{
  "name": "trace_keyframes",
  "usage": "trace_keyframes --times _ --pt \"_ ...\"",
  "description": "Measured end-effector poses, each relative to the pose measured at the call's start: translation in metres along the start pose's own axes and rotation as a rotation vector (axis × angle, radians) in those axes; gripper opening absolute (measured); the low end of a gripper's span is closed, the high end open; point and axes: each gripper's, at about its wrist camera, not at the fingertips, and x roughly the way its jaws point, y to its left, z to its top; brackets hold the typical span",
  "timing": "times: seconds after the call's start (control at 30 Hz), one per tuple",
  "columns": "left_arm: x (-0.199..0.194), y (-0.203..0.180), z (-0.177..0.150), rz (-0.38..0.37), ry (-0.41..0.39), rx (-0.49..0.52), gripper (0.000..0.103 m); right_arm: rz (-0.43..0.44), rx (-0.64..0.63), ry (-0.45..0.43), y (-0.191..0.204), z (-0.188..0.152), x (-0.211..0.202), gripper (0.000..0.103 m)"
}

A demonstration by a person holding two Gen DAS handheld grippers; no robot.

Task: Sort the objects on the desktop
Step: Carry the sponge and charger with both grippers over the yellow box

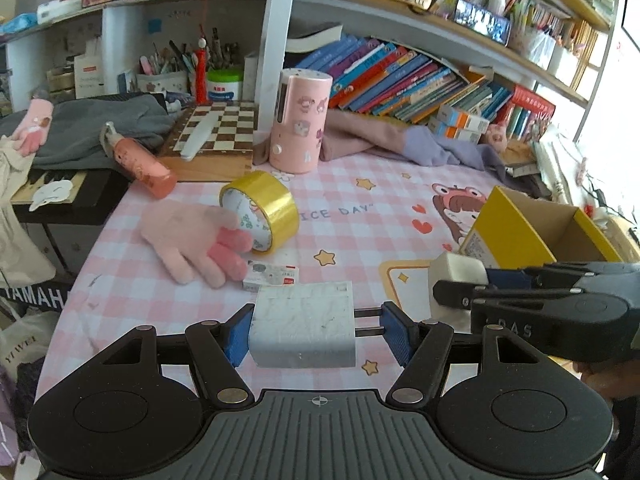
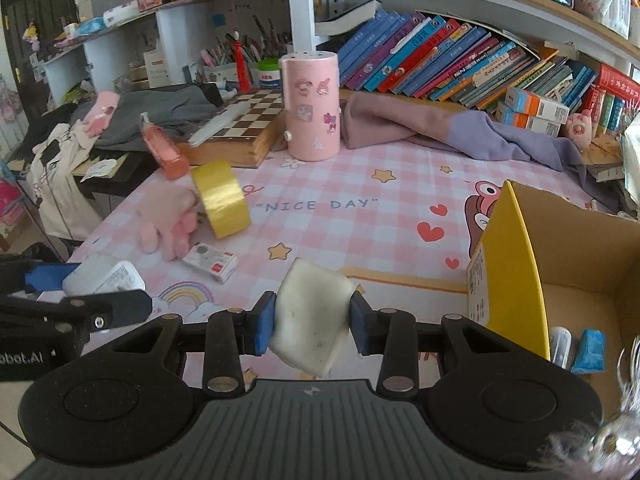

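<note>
My left gripper (image 1: 318, 332) is shut on a white plug adapter (image 1: 304, 320), its two prongs against the right pad, held just above the pink checked desk mat (image 1: 360, 208). My right gripper (image 2: 312, 324) is shut on a cream-white eraser-like block (image 2: 316, 312), tilted between the blue pads. It hovers just left of an open yellow cardboard box (image 2: 516, 264). Each gripper shows in the other's view: the right gripper (image 1: 460, 292) with its block beside the box (image 1: 520, 232), the left gripper (image 2: 92, 300) with the adapter (image 2: 104, 280) at the left edge.
A white item (image 2: 560, 344) and a blue item (image 2: 588, 350) lie in the box. On the mat are a yellow tape roll (image 1: 260, 210), a pink glove (image 1: 192, 236), a small white packet (image 1: 272, 276) and a pink cylinder (image 1: 300, 120). A pink bottle (image 1: 140, 160) and a chessboard (image 1: 216, 128) sit at the back left.
</note>
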Motion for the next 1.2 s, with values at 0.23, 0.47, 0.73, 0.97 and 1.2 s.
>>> trace_keyframes --times 0.23,0.47,0.73,0.97,1.2 --pt "-0.026 -0.001 -0.016 -0.028 -0.011 -0.002 0.067 -0.003 0.010 -0.011 0.013 -0.018 -0.024 0.035" --pt "-0.053 -0.002 -0.032 -0.054 -0.022 0.005 0.067 -0.005 0.030 -0.023 0.026 -0.039 -0.054 0.035" --pt "-0.078 -0.005 -0.058 -0.070 -0.006 0.032 0.067 -0.029 0.066 -0.036 0.038 -0.067 -0.083 0.035" --pt "-0.097 -0.008 -0.077 -0.096 0.001 0.032 0.067 -0.040 0.073 -0.031 0.049 -0.092 -0.103 0.035" --pt "-0.106 -0.016 -0.094 -0.153 0.023 0.058 0.067 -0.083 0.121 -0.014 0.050 -0.120 -0.123 0.035"
